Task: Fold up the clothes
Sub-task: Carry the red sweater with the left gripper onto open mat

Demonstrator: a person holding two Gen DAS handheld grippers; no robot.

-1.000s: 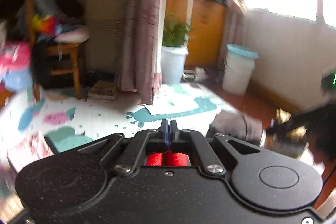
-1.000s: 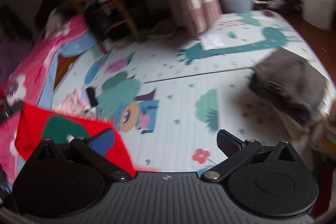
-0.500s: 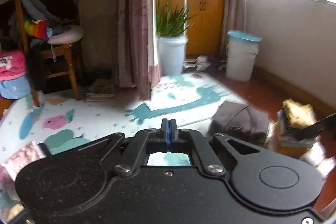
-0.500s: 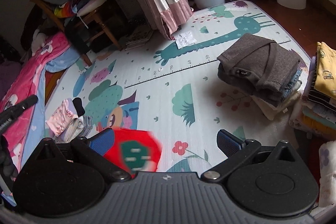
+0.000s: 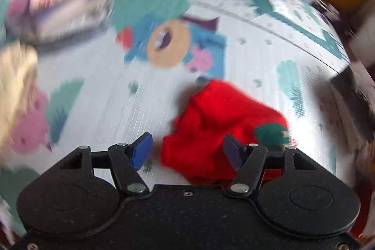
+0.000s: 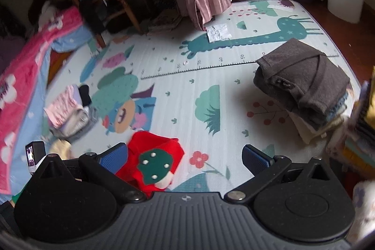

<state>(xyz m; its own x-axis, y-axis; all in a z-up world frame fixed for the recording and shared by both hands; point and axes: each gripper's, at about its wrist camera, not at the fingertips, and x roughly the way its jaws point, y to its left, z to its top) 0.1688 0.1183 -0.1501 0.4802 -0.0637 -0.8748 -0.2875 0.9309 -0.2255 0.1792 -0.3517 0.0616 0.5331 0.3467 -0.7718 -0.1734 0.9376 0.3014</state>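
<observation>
I have my left tool [image 5: 185, 151] spread wide, and its jaws have just been opening. The crumpled red cloth garment with a green patch [image 5: 222, 123] lies loose on the pale cartoon play mat [image 5: 98, 109], between the blue pads and a bit to the right, not pinched. My right tool [image 6: 185, 158] is spread wide too, holding nothing. From there the red garment sits low and left, by its left pad. I think my left tool is nearer. The garment has no clear long side. The mat's ruler line shows a 50.
</observation>
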